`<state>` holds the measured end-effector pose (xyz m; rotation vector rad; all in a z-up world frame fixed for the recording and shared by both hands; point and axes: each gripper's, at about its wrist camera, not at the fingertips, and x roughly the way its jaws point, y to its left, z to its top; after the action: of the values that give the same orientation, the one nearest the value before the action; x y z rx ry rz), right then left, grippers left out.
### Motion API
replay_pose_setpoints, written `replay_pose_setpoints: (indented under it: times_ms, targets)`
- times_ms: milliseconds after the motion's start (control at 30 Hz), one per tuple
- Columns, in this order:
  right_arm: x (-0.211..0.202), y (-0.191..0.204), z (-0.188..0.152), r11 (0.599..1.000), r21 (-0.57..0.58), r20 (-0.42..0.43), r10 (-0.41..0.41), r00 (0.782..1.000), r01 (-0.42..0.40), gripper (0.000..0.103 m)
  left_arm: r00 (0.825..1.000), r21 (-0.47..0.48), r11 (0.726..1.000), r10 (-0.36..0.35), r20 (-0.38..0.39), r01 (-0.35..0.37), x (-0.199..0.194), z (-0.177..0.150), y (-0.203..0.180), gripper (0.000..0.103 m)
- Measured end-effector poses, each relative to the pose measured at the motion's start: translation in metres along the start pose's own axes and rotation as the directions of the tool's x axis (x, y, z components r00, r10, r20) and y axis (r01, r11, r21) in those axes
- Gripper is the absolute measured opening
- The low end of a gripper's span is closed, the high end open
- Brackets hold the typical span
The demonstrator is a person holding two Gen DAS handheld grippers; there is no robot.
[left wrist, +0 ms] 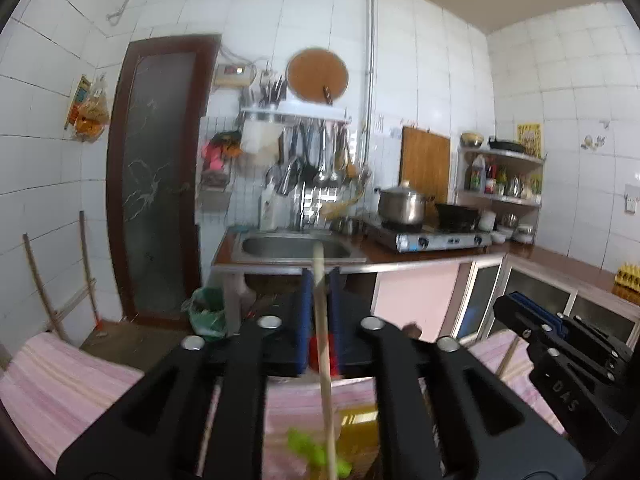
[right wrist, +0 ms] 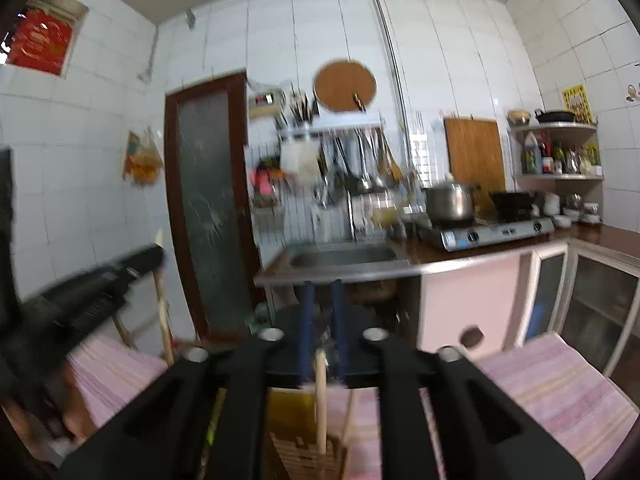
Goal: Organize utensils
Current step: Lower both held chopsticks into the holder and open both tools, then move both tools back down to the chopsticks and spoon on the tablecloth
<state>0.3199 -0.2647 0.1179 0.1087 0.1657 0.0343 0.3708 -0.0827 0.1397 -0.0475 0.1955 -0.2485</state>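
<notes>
My left gripper [left wrist: 320, 276] is shut on a wooden chopstick [left wrist: 322, 340] that runs between its blue pads, its tip sticking out past them. Below it lie a yellow-green utensil holder [left wrist: 358, 428] and a green item [left wrist: 316, 452] on the pink striped cloth [left wrist: 68, 388]. My right gripper [right wrist: 320, 288] has its blue pads close together; a wooden chopstick [right wrist: 321, 400] stands just below them in a bamboo holder [right wrist: 308, 452]. Whether the pads touch it is hidden by blur. The right gripper also shows in the left wrist view [left wrist: 560, 344], and the left gripper in the right wrist view [right wrist: 92, 288].
A kitchen counter with a steel sink [left wrist: 296, 248], a gas stove with a pot [left wrist: 402, 204] and a wok stands ahead. Ladles hang on a wall rack [left wrist: 316, 160]. A dark glass door [left wrist: 156, 184] is at left. Corner shelves [left wrist: 500, 176] hold bottles.
</notes>
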Motion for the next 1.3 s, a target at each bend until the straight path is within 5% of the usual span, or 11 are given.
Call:
replay_pose_setpoints:
  times_ms: [33,100,367,667,1067,1300]
  targets:
    - [-0.005,-0.001,-0.001,1.0,0.001,-0.014,-0.01,1.0,0.01,0.053,1.0,0.001,1.0,0.007,-0.014,-0.007,-0.008,0.001,0.003,0.04]
    - [-0.021,-0.003,-0.003,0.999,-0.016,-0.045,-0.045,0.998,0.045,0.056,0.998,0.0,0.999,0.05,-0.028,-0.05,-0.028,-0.001,0.01,0.069]
    - [-0.093,-0.01,-0.027,0.993,-0.048,-0.156,-0.117,0.981,0.111,0.064,0.984,0.022,0.993,0.115,-0.134,-0.113,-0.114,-0.038,0.025,0.097]
    - [-0.139,-0.01,-0.082,0.986,-0.036,-0.313,-0.165,0.935,0.163,0.075,0.96,-0.001,0.991,0.129,-0.25,-0.134,-0.164,-0.096,0.035,0.098]
    - [-0.146,-0.001,-0.151,0.979,-0.033,-0.402,-0.198,0.894,0.202,0.085,0.914,-0.071,0.986,0.112,-0.391,-0.151,-0.156,-0.166,0.05,0.098]
    - [-0.135,0.004,-0.171,0.979,-0.061,-0.465,-0.2,0.862,0.194,0.085,0.855,-0.011,0.985,0.144,-0.498,-0.172,-0.136,-0.189,0.046,0.098]
